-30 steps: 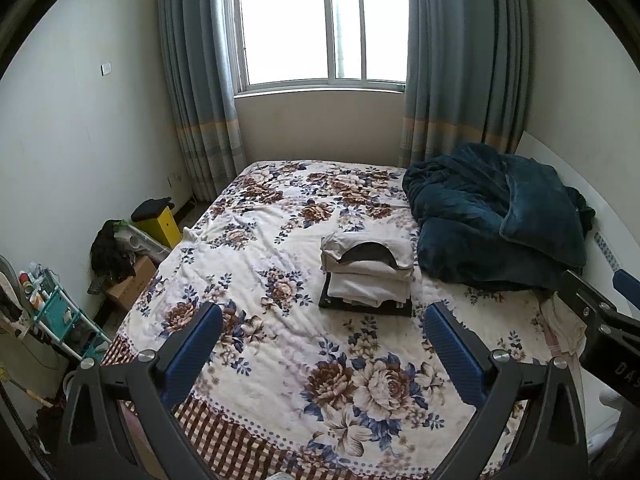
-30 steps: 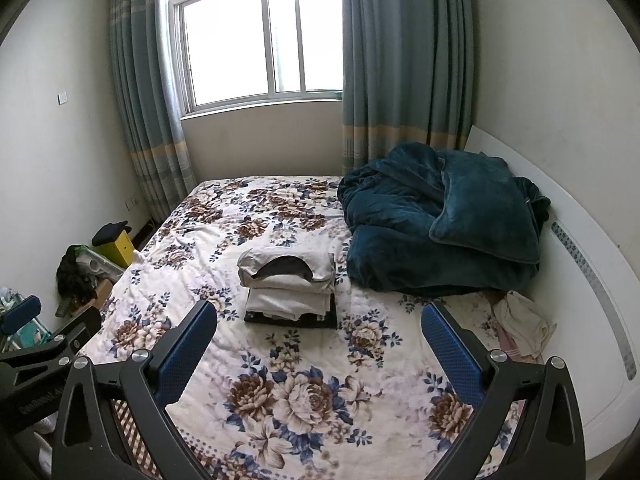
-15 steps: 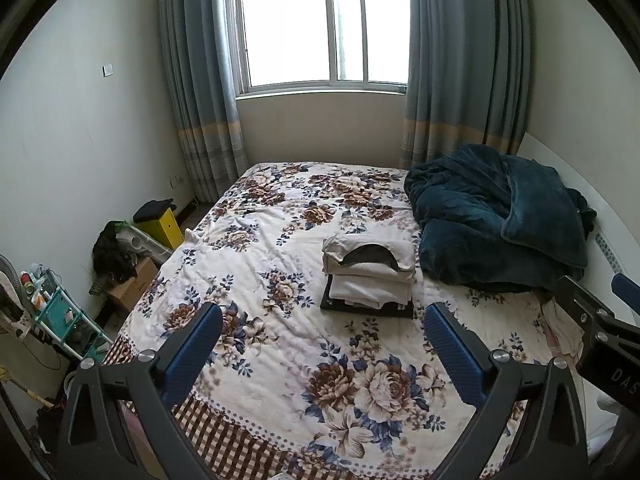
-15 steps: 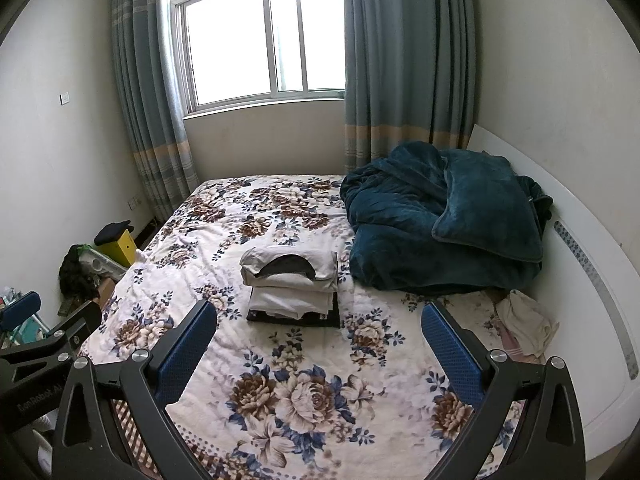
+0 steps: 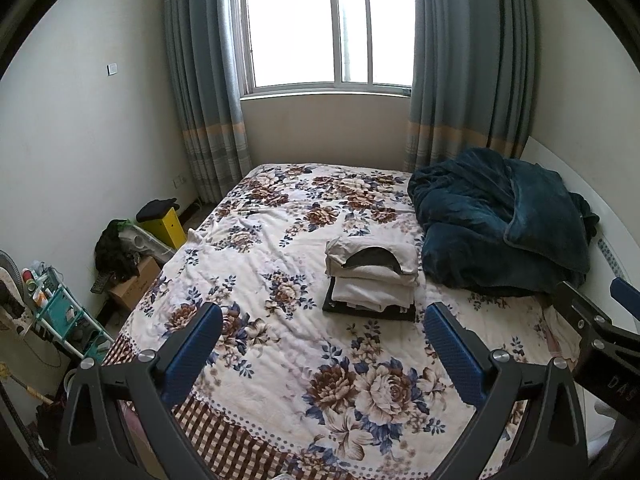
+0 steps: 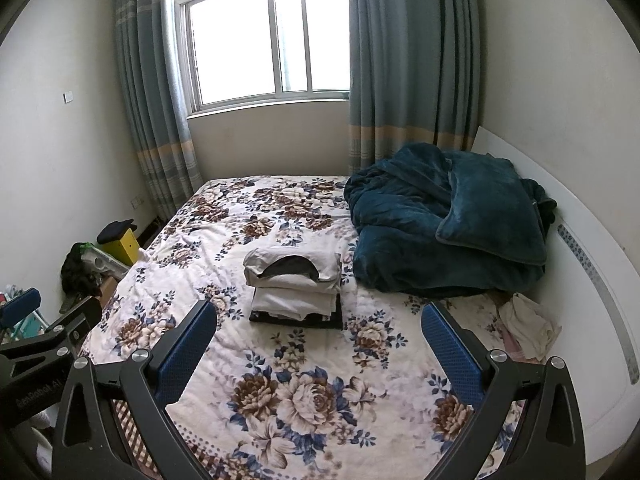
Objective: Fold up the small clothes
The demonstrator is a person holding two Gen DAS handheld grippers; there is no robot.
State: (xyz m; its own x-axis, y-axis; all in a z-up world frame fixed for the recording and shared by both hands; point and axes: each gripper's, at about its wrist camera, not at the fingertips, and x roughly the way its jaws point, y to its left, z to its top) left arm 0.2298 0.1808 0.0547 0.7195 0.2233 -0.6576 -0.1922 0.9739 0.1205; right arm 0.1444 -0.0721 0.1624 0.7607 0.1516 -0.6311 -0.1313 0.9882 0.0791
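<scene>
A stack of folded clothes (image 5: 371, 276), beige and white pieces on a black one, sits mid-bed on the floral bedspread (image 5: 280, 280); it also shows in the right wrist view (image 6: 295, 290). My left gripper (image 5: 320, 344) is open and empty, held above the near part of the bed, well short of the stack. My right gripper (image 6: 318, 340) is open and empty too, also short of the stack. A crumpled light garment (image 6: 528, 326) lies at the bed's right edge by the headboard. Each gripper shows at the edge of the other's view.
A bunched teal blanket (image 5: 504, 220) fills the right of the bed beside the stack. A white headboard (image 6: 592, 264) runs along the right wall. On the floor at left are a yellow box (image 5: 166, 226), dark clothes, a cardboard box and a teal rack (image 5: 60, 316). Window and curtains stand behind.
Both grippers have drifted slightly back and up, so the bed and stack sit a little lower in view. Both stay open; nothing on the bed has moved.
</scene>
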